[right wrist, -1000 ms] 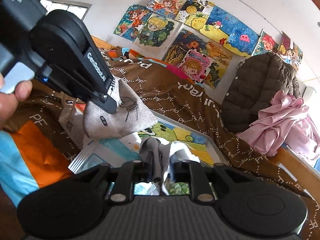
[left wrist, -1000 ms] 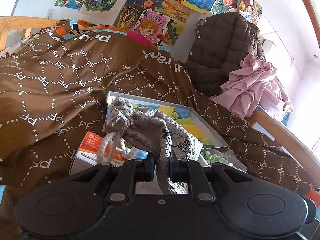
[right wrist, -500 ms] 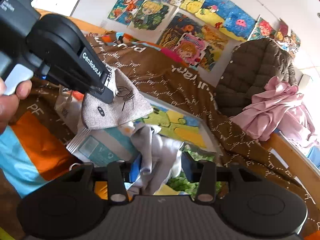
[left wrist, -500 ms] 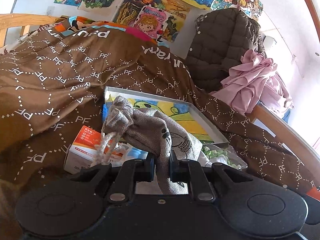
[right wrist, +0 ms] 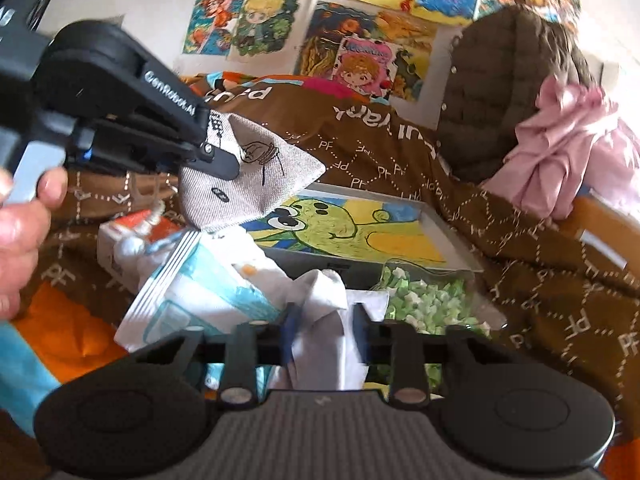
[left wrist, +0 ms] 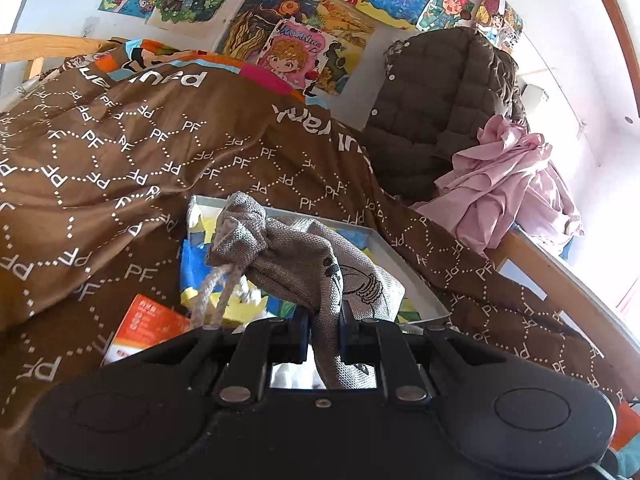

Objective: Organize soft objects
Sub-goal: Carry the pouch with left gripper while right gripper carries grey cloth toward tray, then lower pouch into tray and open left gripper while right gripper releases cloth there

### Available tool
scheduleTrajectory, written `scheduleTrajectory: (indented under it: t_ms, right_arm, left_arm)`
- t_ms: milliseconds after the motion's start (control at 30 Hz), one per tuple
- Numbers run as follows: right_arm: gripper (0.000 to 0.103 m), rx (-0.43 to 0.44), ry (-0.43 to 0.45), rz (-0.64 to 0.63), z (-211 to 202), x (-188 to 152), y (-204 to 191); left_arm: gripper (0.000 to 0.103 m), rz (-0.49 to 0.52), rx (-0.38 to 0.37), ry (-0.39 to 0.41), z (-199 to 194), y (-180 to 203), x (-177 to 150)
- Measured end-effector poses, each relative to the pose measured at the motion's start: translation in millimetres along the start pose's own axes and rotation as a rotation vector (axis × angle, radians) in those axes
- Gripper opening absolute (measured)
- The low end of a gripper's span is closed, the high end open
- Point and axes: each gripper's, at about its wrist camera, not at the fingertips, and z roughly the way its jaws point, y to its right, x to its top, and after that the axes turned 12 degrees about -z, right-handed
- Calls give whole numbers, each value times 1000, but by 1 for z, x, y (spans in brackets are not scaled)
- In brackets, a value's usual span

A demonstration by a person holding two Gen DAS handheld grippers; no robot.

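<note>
- Two risks: the left claw (left wrist: 324, 330) pinches only a corner of the grey pouch (left wrist: 304, 264), above the framed picture (right wrist: 360, 236); it may slip.
- The right claw (right wrist: 324, 320) stands apart around white cloth (right wrist: 320, 300), seemingly ungripped, on the bed; closing could snag the packet (right wrist: 192, 300).

In my left claw hangs a small grey woven drawstring pouch (left wrist: 304, 256) with a black line drawing printed on its side, its puckered neck tilted up and away, its pale cord (left wrist: 208, 296) dangling loose. It hangs above the bed's clutter. Below it, between my right claw's fingers, lies a crumpled white cloth (right wrist: 324, 300), bunched on top of the pile.
</note>
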Motion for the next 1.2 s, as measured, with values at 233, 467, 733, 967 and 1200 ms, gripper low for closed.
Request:
scheduleTrajectory:
  t_ms: [233,467,733,967,1200]
  right_arm:
    - [2,48,-11,107,4,-2,15]
    - [1,1,71,110,-10,13,26]
    - [1,-13,186,183,-10,48,68]
    - [1,9,232,222,31,89,103]
    - [1,35,184,200,106,116,102]
  left_arm:
    - [14,6,-24,-4,10,5,3]
    - [14,5,-26,-11,15,6,4]
    - [14,40,-23,-19,24,7,17]
    - [14,115,-21,-26,41,4,39]
    - [15,143,-9,-69,83,-12,65]
